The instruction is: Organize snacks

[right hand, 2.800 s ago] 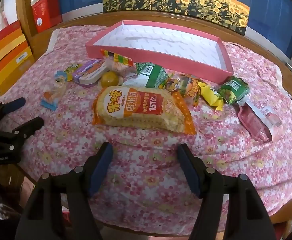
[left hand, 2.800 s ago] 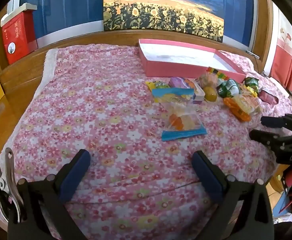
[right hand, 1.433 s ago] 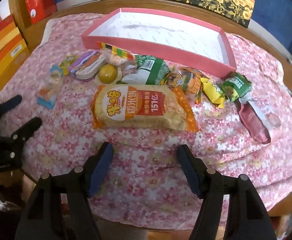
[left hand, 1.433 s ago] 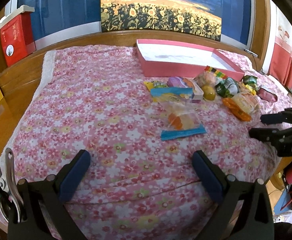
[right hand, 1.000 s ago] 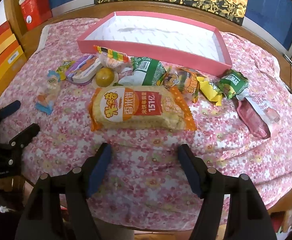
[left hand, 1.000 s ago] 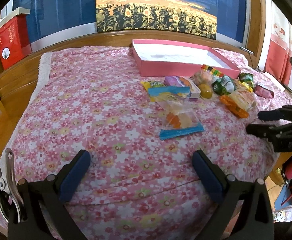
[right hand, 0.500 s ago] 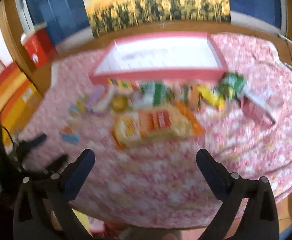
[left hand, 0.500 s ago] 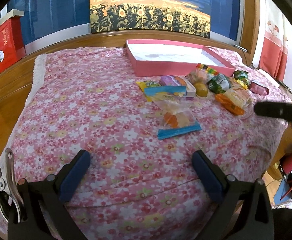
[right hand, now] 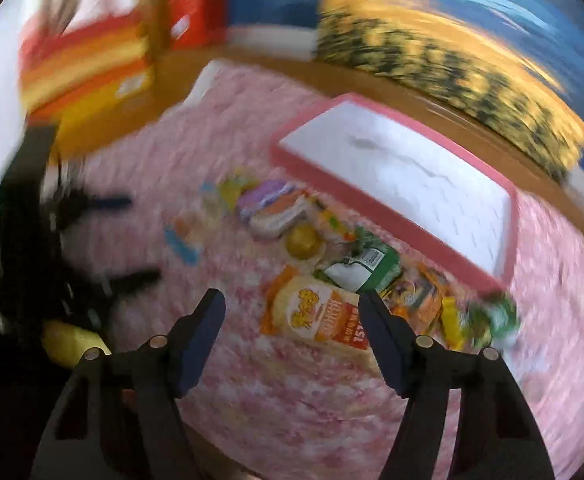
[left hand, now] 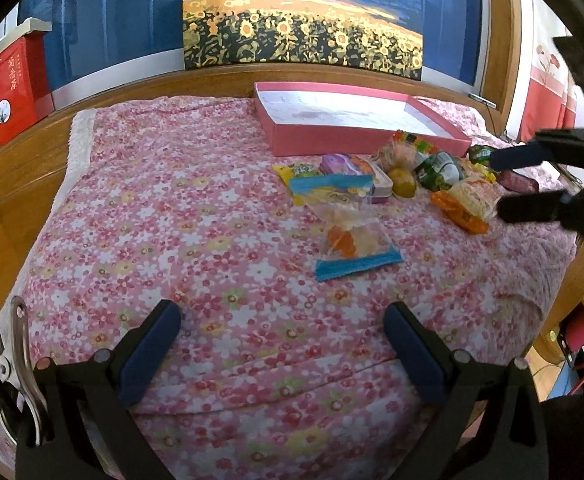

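Both tools empty: left tool [left hand: 280,344] wide open over the pink floral bedspread [left hand: 180,216]; right tool [right hand: 292,320] open, jaws just narrowing, above the orange rice-cracker bag [right hand: 315,312]. Pink shallow cardboard box [left hand: 311,138] lies behind the snacks.

a shallow pink box [left hand: 343,142] with a white inside sits open at the far side of the bed in front of me, nothing in it. the snacks lie in a loose row just in front of its near wall. a clear bag of orange and yellow candy with blue ends [left hand: 351,240] lies flat, nearest to me. behind it are a purple packet [left hand: 339,164], a round yellow fruit [left hand: 403,188] and a green packet [left hand: 435,168]. a large orange rice-cracker bag [right hand: 323,316] lies flat beside them.
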The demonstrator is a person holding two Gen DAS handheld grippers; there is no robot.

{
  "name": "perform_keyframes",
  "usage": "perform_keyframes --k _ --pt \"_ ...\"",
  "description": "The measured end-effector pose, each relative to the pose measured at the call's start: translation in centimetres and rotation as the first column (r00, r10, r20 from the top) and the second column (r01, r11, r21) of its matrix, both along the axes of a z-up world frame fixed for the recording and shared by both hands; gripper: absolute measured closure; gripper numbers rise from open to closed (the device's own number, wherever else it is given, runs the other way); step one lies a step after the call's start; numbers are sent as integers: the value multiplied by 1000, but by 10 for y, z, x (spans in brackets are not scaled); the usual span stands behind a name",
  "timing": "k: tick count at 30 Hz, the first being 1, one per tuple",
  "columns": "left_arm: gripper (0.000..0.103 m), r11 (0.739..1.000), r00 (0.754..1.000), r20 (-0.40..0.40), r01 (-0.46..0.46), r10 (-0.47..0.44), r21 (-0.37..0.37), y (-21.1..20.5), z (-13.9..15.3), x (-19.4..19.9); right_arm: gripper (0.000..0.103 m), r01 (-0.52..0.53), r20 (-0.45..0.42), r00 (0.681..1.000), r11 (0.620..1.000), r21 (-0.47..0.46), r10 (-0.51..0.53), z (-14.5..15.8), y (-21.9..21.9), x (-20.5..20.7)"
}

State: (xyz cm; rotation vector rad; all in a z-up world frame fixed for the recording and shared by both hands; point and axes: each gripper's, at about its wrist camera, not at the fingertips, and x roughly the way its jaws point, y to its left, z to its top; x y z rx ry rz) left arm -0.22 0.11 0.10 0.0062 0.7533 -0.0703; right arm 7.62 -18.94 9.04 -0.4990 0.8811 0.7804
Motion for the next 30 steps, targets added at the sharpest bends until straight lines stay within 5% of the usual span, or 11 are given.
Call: perform_keyframes --k 5,7,11,12,15,21,25,29,30 --pt "0 1000 1000 -2 -2 2 1 0 1 1 68 -211 49 974 964 -160 222 -24 7 6" --pt "0 1000 1000 -4 -7 7 3 -1 1 1 102 -243 60 966 960 -139 253 -24 6 9" --pt "0 998 997 -51 -54 54 10 -3 5 8 102 -308 -160 942 950 -54 296 -32 6 21" --pt "1 996 993 -84 -85 86 11 -4 7 12 102 -309 -211 935 946 -95 284 -43 9 18" --pt "19 989 978 -159 -143 137 -31 -5 27 19 102 -305 -190 938 950 -62 289 -49 8 19" --pt "19 966 978 -93 -200 186 -167 14 78 26 97 -297 -229 914 937 185 335 -20 -11 56" --pt "26 947 982 -140 -161 126 -276 20 84 52 88 -326 -186 918 934 147 350 -18 -13 69" --pt "32 949 962 -254 -165 96 -268 14 59 71 83 -434 -233 868 898 70 438 -34 -5 74" --pt "32 949 951 -295 -176 95 -260 11 50 77 74 -459 -229 861 888 35 454 -41 -1 74"
